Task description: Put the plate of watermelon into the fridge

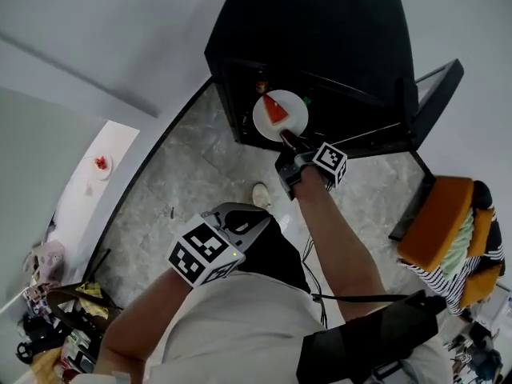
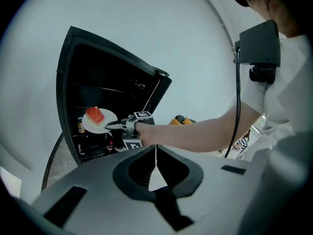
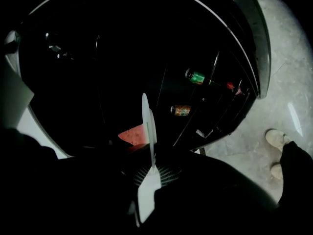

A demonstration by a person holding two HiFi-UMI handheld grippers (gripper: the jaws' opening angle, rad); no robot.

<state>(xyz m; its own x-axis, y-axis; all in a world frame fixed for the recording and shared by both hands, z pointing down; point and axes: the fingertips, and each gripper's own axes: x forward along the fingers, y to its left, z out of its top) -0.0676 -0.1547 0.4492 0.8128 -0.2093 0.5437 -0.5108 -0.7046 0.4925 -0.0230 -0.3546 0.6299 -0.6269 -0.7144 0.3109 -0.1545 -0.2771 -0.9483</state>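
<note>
A white plate (image 1: 282, 117) carrying a red watermelon wedge (image 1: 275, 110) hangs at the mouth of the open black fridge (image 1: 320, 22). My right gripper (image 1: 288, 141) is shut on the plate's near rim. In the right gripper view the plate (image 3: 148, 124) stands edge-on between the jaws of the right gripper (image 3: 151, 168), with the watermelon (image 3: 132, 134) to its left. The left gripper view shows the plate (image 2: 102, 125), the watermelon (image 2: 95, 115) and the right gripper (image 2: 111, 125) from the side. My left gripper (image 1: 240, 217) hangs low near my body, shut and empty, and its jaws meet in the view of the left gripper (image 2: 156, 150).
The fridge door (image 1: 432, 94) stands open to the right. A green can (image 3: 196, 76) and an orange can (image 3: 182, 110) lie inside the fridge. An orange chair (image 1: 436, 222) stands at the right. A counter at the left holds another small plate (image 1: 102, 165). A shoe (image 3: 276, 138) rests on the marble floor.
</note>
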